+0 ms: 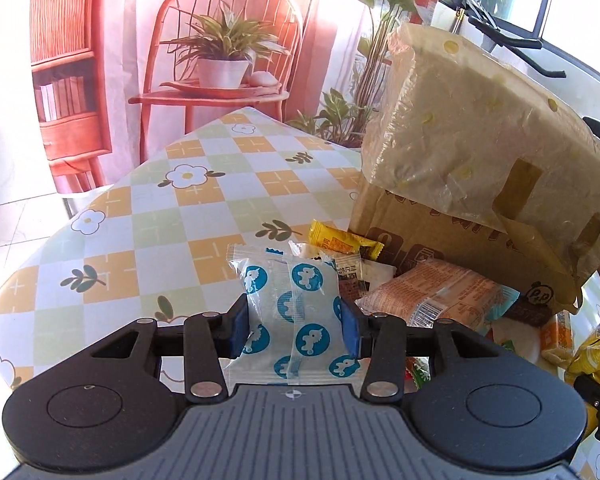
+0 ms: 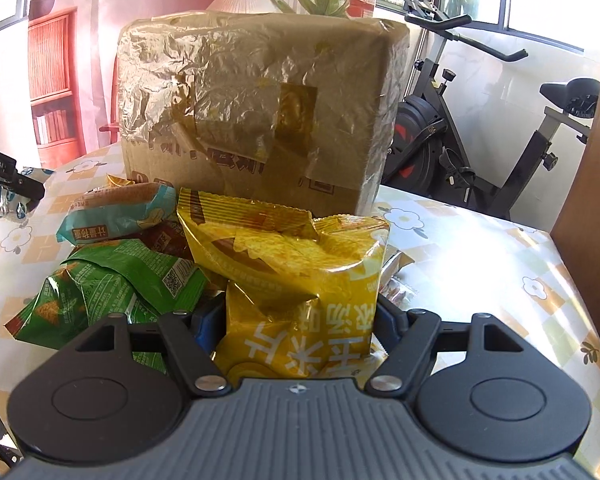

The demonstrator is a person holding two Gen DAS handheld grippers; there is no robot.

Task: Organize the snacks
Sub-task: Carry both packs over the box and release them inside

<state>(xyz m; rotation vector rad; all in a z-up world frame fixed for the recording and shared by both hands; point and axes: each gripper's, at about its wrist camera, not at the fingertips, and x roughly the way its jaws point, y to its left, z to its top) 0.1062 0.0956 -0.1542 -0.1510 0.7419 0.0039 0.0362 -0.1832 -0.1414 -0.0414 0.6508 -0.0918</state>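
In the left wrist view my left gripper point(image 1: 294, 330) is shut on a clear snack packet with blue round prints point(image 1: 296, 316), its blue pads pressing both sides, lifted off the checked tablecloth point(image 1: 140, 216). In the right wrist view my right gripper point(image 2: 296, 320) is shut on a big yellow snack bag point(image 2: 300, 280), which fills the gap between the fingers. A heap of snacks lies in front of a taped cardboard box point(image 2: 260, 112): an orange-and-teal packet point(image 1: 432, 292), a small yellow bar point(image 1: 340, 240), a green bag point(image 2: 100, 288). The left gripper's tip point(image 2: 16, 184) shows at the far left.
The cardboard box point(image 1: 480, 152) stands tall at the right of the left wrist view. An exercise bike point(image 2: 480, 140) stands behind the table on the right. A printed backdrop with a chair and plant hangs behind. The table's edge point(image 1: 72, 216) runs off to the left.
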